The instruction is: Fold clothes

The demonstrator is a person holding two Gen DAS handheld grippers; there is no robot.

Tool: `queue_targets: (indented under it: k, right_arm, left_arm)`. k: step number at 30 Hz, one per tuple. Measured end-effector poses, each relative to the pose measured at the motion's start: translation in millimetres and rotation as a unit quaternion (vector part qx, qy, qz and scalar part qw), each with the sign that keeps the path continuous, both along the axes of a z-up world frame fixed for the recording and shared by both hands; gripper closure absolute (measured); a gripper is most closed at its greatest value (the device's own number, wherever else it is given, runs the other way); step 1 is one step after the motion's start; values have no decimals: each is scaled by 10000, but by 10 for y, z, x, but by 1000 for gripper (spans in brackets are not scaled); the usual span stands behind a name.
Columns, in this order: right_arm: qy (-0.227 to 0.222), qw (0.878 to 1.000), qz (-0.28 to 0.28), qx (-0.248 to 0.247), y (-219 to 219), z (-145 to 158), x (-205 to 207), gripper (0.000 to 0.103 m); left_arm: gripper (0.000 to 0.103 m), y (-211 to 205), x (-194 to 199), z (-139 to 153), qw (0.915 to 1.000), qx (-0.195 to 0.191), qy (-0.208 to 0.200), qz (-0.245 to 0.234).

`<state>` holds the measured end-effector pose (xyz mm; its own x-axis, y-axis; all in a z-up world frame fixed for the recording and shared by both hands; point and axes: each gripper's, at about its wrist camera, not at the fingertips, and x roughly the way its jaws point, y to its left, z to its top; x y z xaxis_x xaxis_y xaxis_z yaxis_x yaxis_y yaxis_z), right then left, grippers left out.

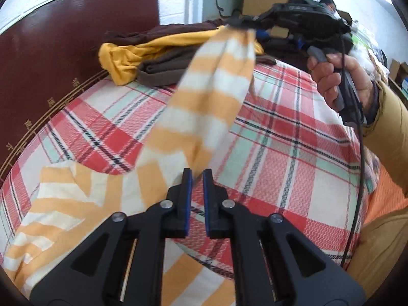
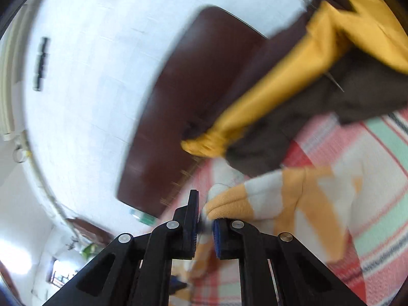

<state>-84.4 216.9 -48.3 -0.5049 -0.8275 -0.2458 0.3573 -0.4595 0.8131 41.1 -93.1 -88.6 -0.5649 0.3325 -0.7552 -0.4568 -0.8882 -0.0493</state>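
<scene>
A: Clothes first: where does the striped garment (image 1: 204, 97) lie?

B: Its near part is spread on the plaid bedsheet (image 1: 293, 153) at the near left, orange and white stripes. One long part is lifted off the bed and runs up toward the far right, where the right tool (image 1: 239, 24) pinches its end.

A: Does the right wrist view agree?

B: Yes. There the right tool (image 2: 205, 225) is clenched on a bunched fold of the striped garment (image 2: 255, 199), cloth caught between the blue pads (image 2: 217, 237). That view is blurred.

A: And the left tool?

B: The left tool (image 1: 196, 178) hovers just above the bed, at the lower end of the lifted part. Its jaws stand a little apart, with bare sheet visible between them, so it is released.

A: Anything else on the bed?

B: At the far side, against the dark red headboard (image 1: 63, 51), sits a pile: a yellow garment (image 1: 122, 61) and a brown garment (image 1: 163, 71), touching one another. The person's right hand (image 1: 339, 81) grips the handle of the right tool.
</scene>
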Motion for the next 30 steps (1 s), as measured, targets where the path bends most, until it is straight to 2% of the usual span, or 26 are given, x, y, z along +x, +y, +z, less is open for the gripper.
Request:
queue_targets:
  k: [1, 3, 4, 6, 8, 10, 11, 13, 16, 17, 18, 19, 20, 21, 22, 25, 30]
  right_arm:
    - [419, 9991, -74, 93, 6, 113, 43, 94]
    - [1163, 9909, -52, 672, -53, 251, 172, 93]
    - [1263, 9879, 72, 893, -81, 242, 212, 90]
    - [725, 9852, 241, 1533, -127, 6, 195, 79]
    - [-30, 9776, 371, 2070, -135, -310, 155, 76]
    - [-710, 9732, 497, 2128, -72, -596, 159, 74]
    - [-860, 9746, 506, 2005, -15, -660, 201, 67]
    - [-1075, 9768, 451, 1794, 108, -743, 301, 53]
    - [-1037, 9821, 354, 1531, 201, -688, 357, 51]
    - [-984, 9840, 310, 1451, 226, -646, 368, 49]
    - [-931, 9863, 225, 1342, 260, -607, 362, 46]
    - [-926, 9877, 86, 1259, 308, -569, 347, 39]
    - [-995, 9876, -79, 1208, 366, -533, 305, 33]
    - [-1113, 9863, -274, 1186, 413, -532, 234, 30]
    - [-1236, 9836, -482, 1219, 457, -534, 154, 28]
    - [-1332, 9768, -770, 1489, 400, -526, -103, 28]
    - [-1536, 9679, -502, 1925, 38, -589, -483, 32]
  left_arm:
    - [95, -51, -13, 1, 10000, 31, -11, 81]
    - [95, -154, -38, 4, 9997, 94, -32, 243]
    - [95, -216, -75, -39, 9993, 109, -143, 330]
    - [95, -342, -160, -143, 9978, 82, -335, 563]
    - [95, -459, -223, -209, 9959, 166, -520, 718]
    - [95, -566, -264, -232, 9937, 370, -698, 791]
    - [95, -600, -245, -202, 9938, 423, -659, 790]
    - [95, -676, -201, -94, 9944, 477, -528, 776]
    - [95, -884, -210, 73, 9936, 620, -362, 876]
    - [91, -957, -217, 107, 9930, 615, -318, 953]
    - [83, -1047, -214, 149, 9921, 607, -268, 1062]
    - [77, -1150, -215, 189, 9907, 590, -201, 1206]
    - [66, -1228, -199, 215, 9896, 561, -140, 1316]
    - [60, -1295, -201, 235, 9886, 474, -87, 1428]
    - [59, -1362, -204, 254, 9873, 385, -33, 1539]
    - [59, -1505, -250, 241, 9847, 230, -86, 1725]
    - [58, -1588, -318, 88, 9826, 253, -365, 1801]
